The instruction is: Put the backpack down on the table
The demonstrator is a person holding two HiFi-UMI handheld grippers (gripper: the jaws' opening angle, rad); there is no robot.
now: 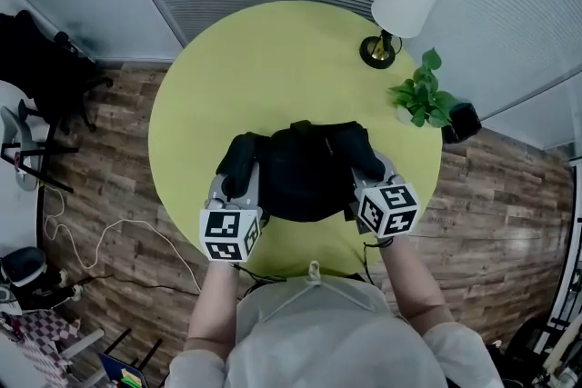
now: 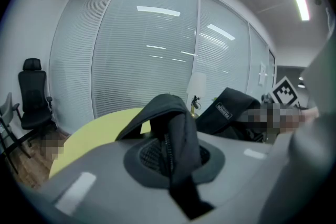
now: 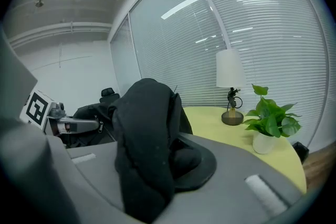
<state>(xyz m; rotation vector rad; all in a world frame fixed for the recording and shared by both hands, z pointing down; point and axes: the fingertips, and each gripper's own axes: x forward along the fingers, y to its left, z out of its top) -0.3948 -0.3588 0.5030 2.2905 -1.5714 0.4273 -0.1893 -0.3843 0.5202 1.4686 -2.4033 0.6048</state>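
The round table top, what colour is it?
Yellow-green. The table shows best in the head view.

Lies bare across the middle, far side and left of the yellow table (image 1: 273, 59), beyond the backpack (image 1: 305, 168). Gets crowded at the far right rim by a white-shaded lamp (image 1: 405, 0) and a potted plant (image 1: 420, 95), near each other but apart. Is blocked over the near part by the backpack itself, with strips of tabletop free on either side.

My left gripper (image 2: 170, 157) and right gripper (image 3: 157, 160) are smooth, matt grey plastic. The backpack (image 1: 305, 168) is matt black woven cloth. The table (image 1: 264, 68) top looks smooth and matt, the floor (image 1: 123, 141) grained wood.
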